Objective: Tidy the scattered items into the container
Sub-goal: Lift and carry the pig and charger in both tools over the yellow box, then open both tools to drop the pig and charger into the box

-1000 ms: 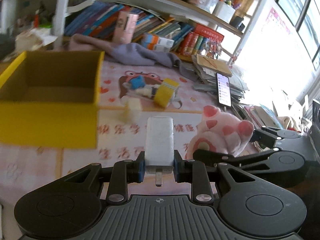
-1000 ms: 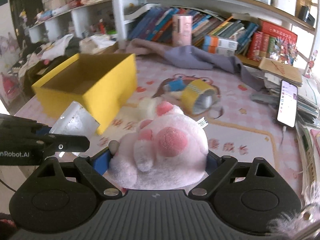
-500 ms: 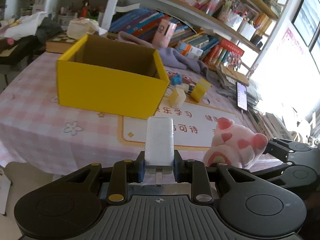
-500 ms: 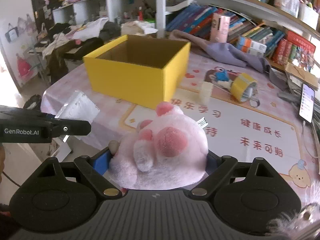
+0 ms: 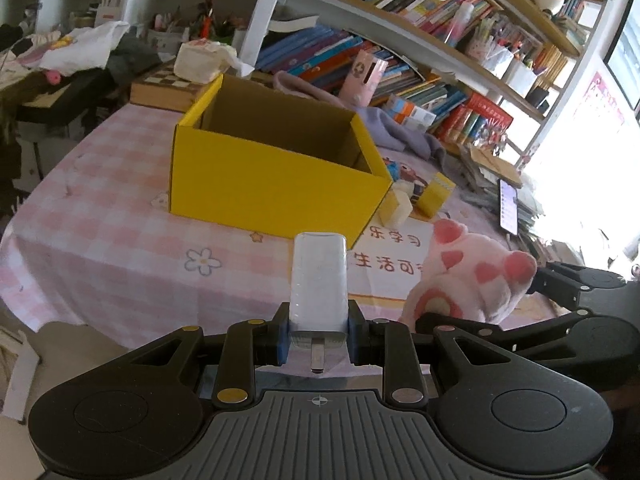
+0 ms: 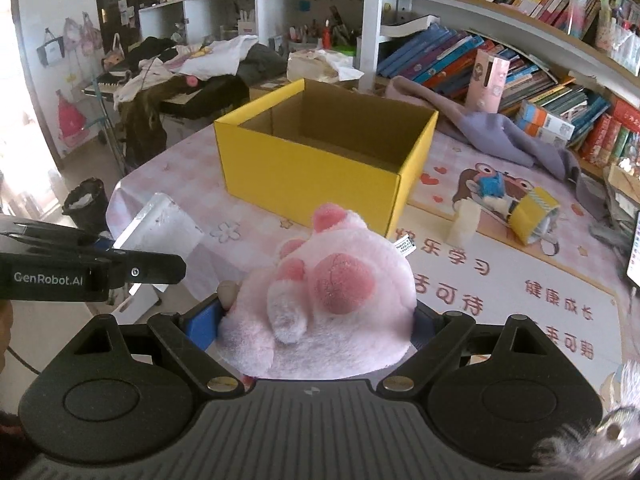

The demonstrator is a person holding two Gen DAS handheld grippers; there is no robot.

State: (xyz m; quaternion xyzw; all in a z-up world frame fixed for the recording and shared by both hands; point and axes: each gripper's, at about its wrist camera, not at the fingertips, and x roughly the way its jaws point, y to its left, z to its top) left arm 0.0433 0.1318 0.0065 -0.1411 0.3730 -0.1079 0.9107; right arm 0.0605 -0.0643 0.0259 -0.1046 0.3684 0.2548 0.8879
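left wrist: white charger [image 5: 319,280] upright in left tongs [image 5: 318,338], prongs down.

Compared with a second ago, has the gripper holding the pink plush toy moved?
Yes. The right gripper, shut on the pink plush toy, has pulled back: the yellow box now looks farther away.

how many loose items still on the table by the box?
3: cream block, yellow tape roll and a small blue item, all right of the yellow box. Others may hide behind the box.
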